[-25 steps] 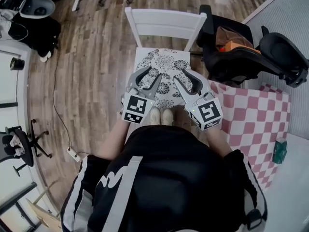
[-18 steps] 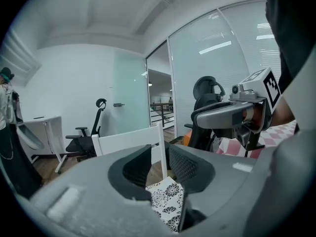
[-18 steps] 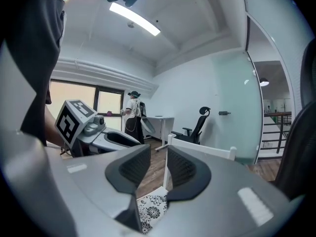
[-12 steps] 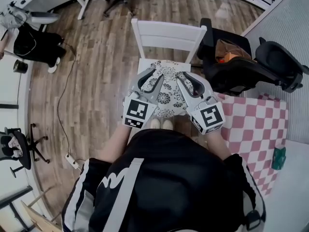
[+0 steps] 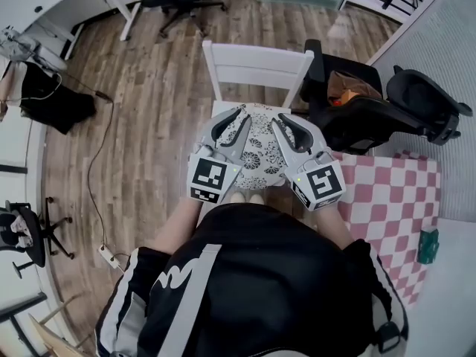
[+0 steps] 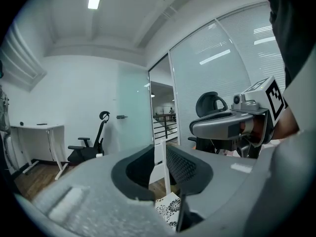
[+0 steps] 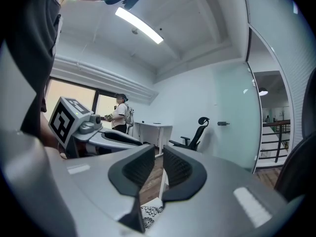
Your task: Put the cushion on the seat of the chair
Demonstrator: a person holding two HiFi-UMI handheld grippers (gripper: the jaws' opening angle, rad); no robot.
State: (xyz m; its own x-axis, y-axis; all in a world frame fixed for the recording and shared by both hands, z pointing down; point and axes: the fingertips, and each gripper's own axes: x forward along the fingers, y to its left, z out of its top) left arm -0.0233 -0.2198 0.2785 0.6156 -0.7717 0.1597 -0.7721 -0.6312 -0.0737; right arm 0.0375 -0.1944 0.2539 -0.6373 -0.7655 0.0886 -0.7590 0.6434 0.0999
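Observation:
The floral black-and-white cushion [image 5: 256,153] lies flat on the seat of the white chair [image 5: 256,62]. Both grippers hang above it, side by side, pointing at the chair back. My left gripper [image 5: 238,119] and right gripper [image 5: 280,125] have just been closing their jaws; each still shows a narrow gap with nothing in it. In the left gripper view the left gripper [image 6: 159,168] frames a chair post, with the cushion [image 6: 168,209] below. From the right gripper view, the right gripper [image 7: 158,169] looks over the cushion [image 7: 149,214].
Two black office chairs [image 5: 372,99] stand close to the right of the white chair. A pink-and-white checked surface [image 5: 394,199] lies at the right. A cable [image 5: 100,162] runs over the wooden floor at the left. A person [image 7: 120,113] stands far off by a desk.
Both grippers have risen off the cushion and their jaws have narrowed. The cushion stays on the seat.

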